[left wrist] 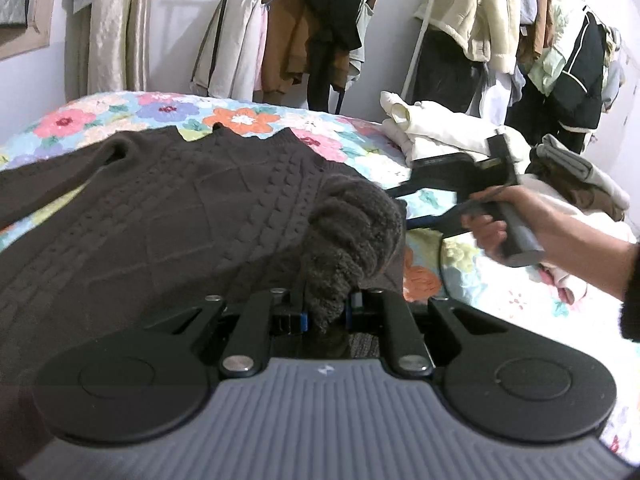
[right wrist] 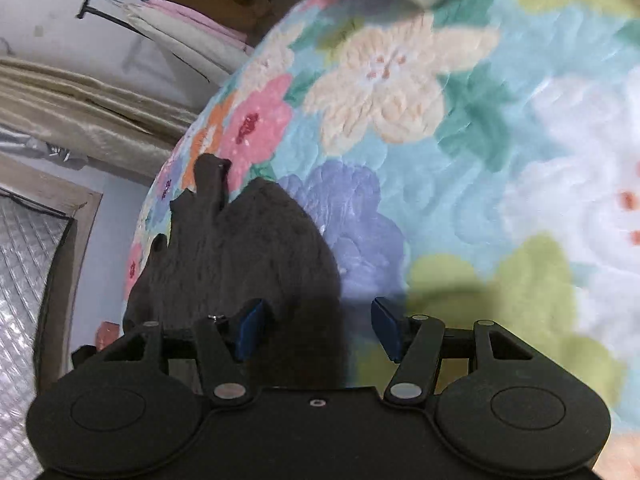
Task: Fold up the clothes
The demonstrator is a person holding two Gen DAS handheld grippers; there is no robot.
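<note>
While the left tongs (left wrist: 325, 306) clamp a bunched fold of the dark brown cable-knit sweater (left wrist: 168, 208) spread on the bed's floral quilt (left wrist: 240, 118), the right tongs (right wrist: 318, 330) stand open over the sweater's edge, gripping nothing; the fold appears barely begun; next, presumably, the right tongs must close on that edge before both lift it over.

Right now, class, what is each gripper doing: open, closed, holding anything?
Left gripper: closed on a bunched fold of the brown sweater.
Right gripper: open, holding nothing; the sweater's edge lies under its left finger.
</note>
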